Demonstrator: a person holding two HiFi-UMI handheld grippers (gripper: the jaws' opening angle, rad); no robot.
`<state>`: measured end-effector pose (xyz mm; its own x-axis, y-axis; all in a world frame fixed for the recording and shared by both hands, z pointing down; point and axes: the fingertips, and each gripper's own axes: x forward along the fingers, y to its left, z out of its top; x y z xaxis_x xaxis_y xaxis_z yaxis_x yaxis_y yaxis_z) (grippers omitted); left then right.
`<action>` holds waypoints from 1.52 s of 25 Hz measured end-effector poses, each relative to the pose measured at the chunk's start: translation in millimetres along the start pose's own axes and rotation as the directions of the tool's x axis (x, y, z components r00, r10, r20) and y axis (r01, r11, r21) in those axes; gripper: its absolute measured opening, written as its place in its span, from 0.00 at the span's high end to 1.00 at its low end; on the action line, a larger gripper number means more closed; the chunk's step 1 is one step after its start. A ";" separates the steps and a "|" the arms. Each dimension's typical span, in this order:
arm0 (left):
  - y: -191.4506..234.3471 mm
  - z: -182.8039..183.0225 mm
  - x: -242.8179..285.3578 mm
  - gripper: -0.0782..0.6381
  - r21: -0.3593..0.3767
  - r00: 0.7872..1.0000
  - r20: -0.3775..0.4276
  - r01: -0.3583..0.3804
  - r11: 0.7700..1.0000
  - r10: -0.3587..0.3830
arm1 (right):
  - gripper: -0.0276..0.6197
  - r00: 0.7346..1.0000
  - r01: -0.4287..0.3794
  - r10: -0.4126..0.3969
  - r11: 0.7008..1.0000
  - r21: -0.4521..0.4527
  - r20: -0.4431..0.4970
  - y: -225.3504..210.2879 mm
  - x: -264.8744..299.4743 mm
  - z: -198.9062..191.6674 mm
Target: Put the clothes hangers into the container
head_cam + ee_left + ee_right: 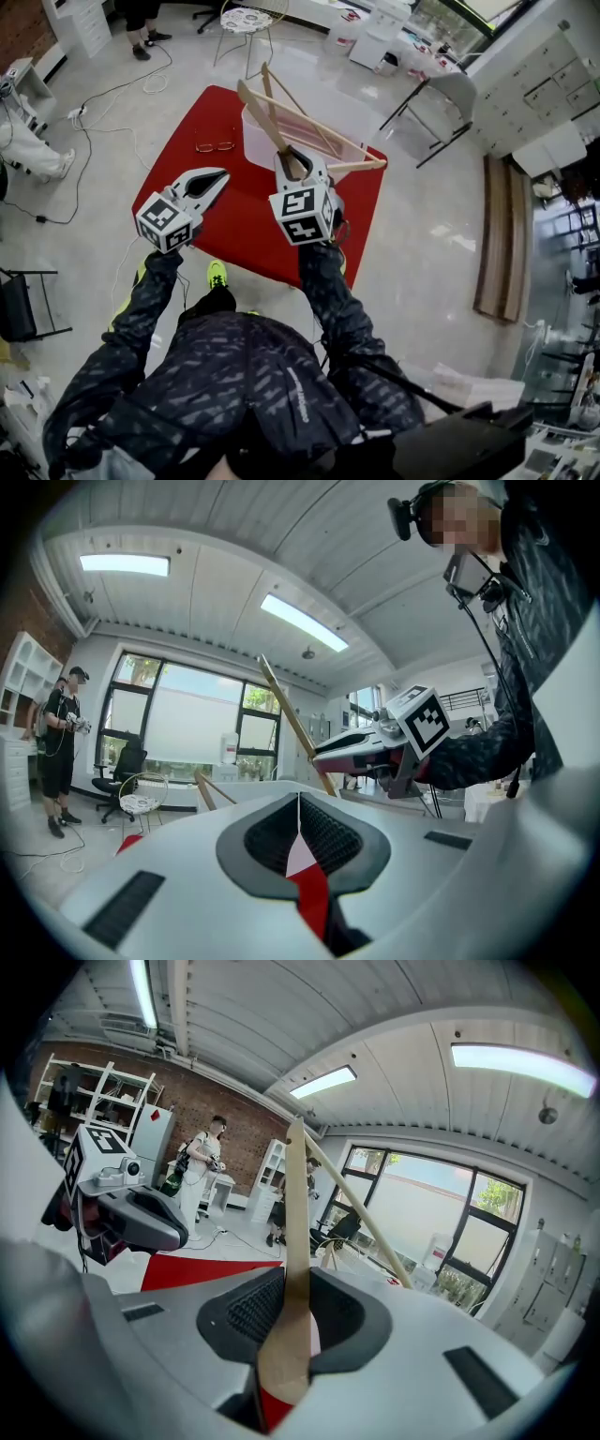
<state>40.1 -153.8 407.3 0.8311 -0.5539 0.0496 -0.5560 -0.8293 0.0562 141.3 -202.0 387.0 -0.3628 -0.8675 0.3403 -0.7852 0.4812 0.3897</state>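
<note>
A wooden clothes hanger point(319, 131) is lifted above the red table point(187, 178), over a pale translucent container point(255, 142). My right gripper point(296, 161) is shut on one arm of the hanger point(289, 1279), which rises straight up between the pads; its other bar slants away to the right. My left gripper point(219, 176) hovers to the left of the container with its jaws shut and nothing between them. In the left gripper view the pads point(323, 841) meet in a thin line, and the right gripper point(370, 742) with the hanger point(292, 719) shows beyond.
A pair of glasses point(216, 145) lies on the table left of the container. Around the table are a wire chair point(246, 21), a grey chair point(450, 94) and floor cables point(103, 103). People stand at the back point(58, 752).
</note>
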 end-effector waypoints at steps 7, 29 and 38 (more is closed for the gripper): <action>28.8 -3.1 11.4 0.87 -0.027 1.000 0.004 0.029 0.999 -0.029 | 0.82 1.000 0.008 -0.008 1.000 -0.017 0.009 -14.5 31.1 27.4; 141.9 -32.0 17.7 0.87 -0.091 0.996 -0.025 0.086 0.992 -0.089 | 0.82 0.998 0.057 -0.052 0.987 0.150 -0.038 -76.8 181.0 50.7; 178.0 -40.5 19.2 0.87 -0.114 0.994 -0.038 0.099 0.988 -0.104 | 0.82 0.994 0.108 -0.104 0.961 0.256 -0.028 -107.4 226.7 46.5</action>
<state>-43.3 -309.0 458.6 0.8836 -0.4611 0.0816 -0.4682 -0.8662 0.1746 120.0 -456.2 382.5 -0.2651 -0.9090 0.3217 -0.9219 0.3367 0.1915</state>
